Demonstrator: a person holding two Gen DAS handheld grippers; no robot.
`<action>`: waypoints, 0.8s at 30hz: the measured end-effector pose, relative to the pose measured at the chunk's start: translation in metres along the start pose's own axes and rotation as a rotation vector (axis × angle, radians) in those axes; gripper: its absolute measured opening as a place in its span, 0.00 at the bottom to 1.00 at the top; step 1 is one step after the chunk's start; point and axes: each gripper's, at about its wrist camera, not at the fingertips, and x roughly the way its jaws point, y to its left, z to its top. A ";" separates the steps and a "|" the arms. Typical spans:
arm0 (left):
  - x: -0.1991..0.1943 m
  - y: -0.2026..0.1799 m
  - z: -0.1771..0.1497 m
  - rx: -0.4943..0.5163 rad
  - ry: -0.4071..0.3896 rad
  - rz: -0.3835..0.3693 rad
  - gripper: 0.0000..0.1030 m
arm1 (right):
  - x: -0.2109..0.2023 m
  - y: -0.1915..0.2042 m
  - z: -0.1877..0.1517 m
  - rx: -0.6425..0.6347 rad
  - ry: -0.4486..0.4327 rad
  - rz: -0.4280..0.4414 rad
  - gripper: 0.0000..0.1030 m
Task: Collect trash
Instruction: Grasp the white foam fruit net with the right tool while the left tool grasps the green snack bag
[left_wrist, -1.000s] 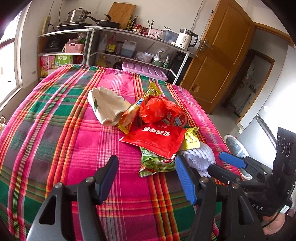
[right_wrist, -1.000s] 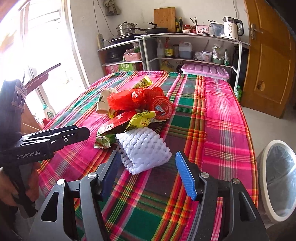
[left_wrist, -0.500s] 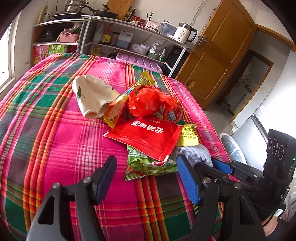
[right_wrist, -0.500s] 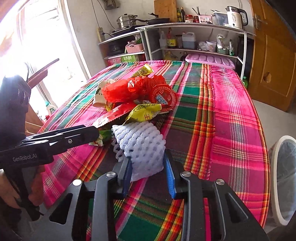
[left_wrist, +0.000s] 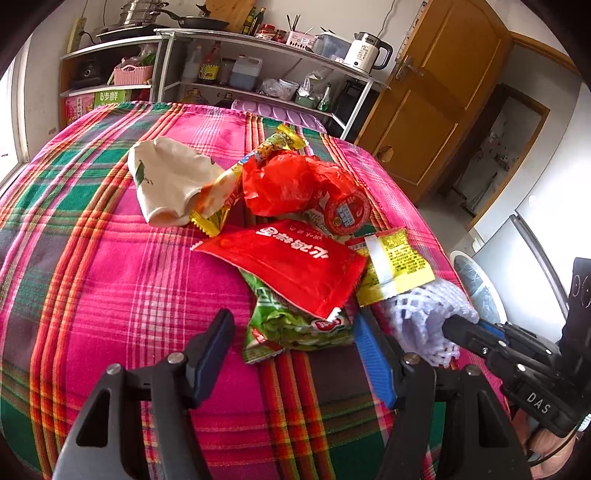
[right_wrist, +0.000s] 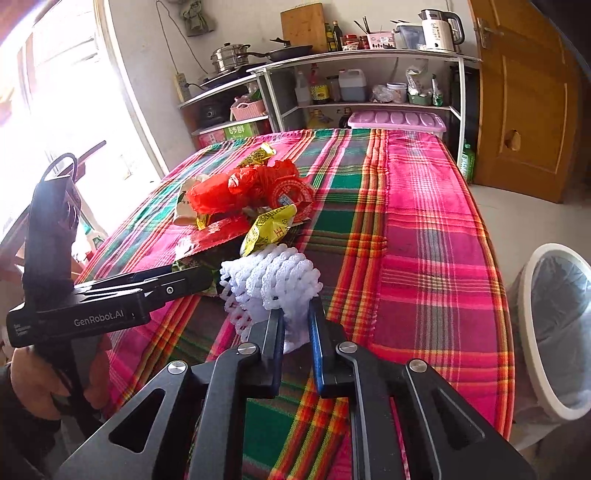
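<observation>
A pile of trash lies on the plaid tablecloth (left_wrist: 92, 266). My right gripper (right_wrist: 297, 325) is shut on the white foam net (right_wrist: 273, 277), which also shows in the left wrist view (left_wrist: 424, 314). My left gripper (left_wrist: 295, 343) is open, its jaws on either side of the green snack wrapper (left_wrist: 295, 328). A red packet (left_wrist: 288, 262) overlaps the green wrapper. Beyond are a yellow sachet (left_wrist: 399, 262), a red plastic bag (left_wrist: 291, 184), a round red lid (left_wrist: 345, 212), a crushed paper cup (left_wrist: 166, 184) and a yellow-orange wrapper (left_wrist: 221, 192).
A white bin with a grey liner (right_wrist: 554, 325) stands on the floor off the table's right edge. Shelves (right_wrist: 351, 85) with kitchenware and a lilac box (right_wrist: 395, 122) stand behind the table. A wooden door (right_wrist: 524, 92) is at the right.
My right gripper closed on the white foam net. My left gripper moved forward until its open jaws sit around the green wrapper.
</observation>
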 end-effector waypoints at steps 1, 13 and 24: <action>0.001 -0.001 0.000 0.006 0.004 -0.001 0.54 | -0.002 -0.001 -0.001 0.006 -0.003 -0.003 0.12; -0.015 0.009 -0.004 -0.028 -0.008 -0.027 0.41 | -0.024 -0.009 -0.013 0.050 -0.017 -0.022 0.12; -0.052 0.009 -0.020 -0.012 -0.033 -0.017 0.39 | -0.047 -0.007 -0.018 0.067 -0.051 -0.022 0.12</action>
